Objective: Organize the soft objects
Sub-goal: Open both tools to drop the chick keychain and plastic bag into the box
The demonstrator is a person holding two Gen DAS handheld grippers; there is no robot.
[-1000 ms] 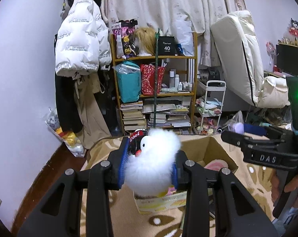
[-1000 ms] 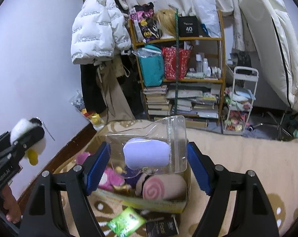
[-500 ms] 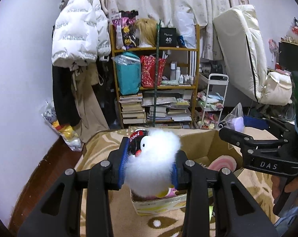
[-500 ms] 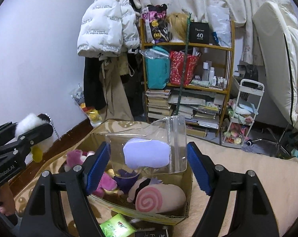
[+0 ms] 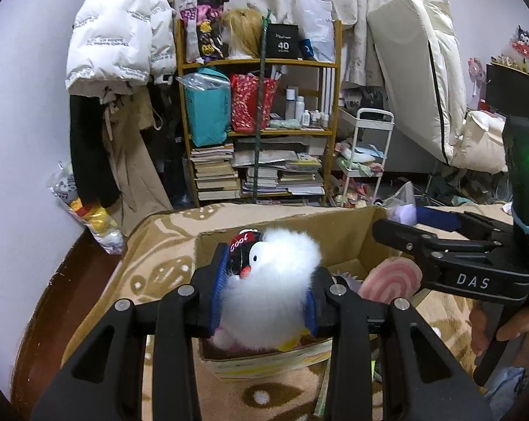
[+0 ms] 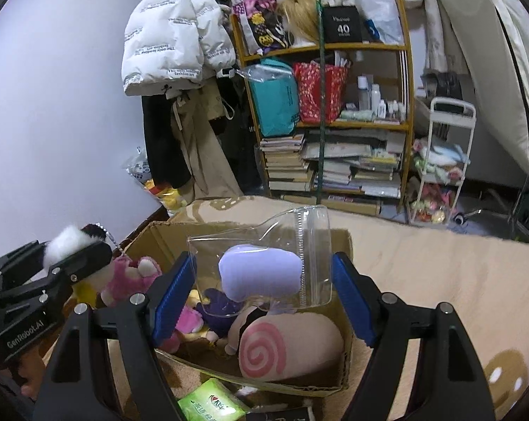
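Grippers are both loaded right now. Left gripper [image 5: 264, 291] is clamped tight on a fluffy white plush toy [image 5: 271, 280] with a little "cool" tag, dead center low in the left wrist view, hanging over the near edge of the cardboard box [image 5: 282, 359]. Right gripper [image 6: 264, 284] has its blue pads squeezing both sides of a clear zip bag [image 6: 264, 263] with a lavender pad inside, middle of the right wrist view, directly above the box [image 6: 320, 382]. Inside the box sit a pink plush [image 6: 131, 277] on the left and a beige cushion with a pink swirl [image 6: 285, 343] lower right. A green tissue pack [image 6: 212, 403] lies on the blanket at the bottom edge.
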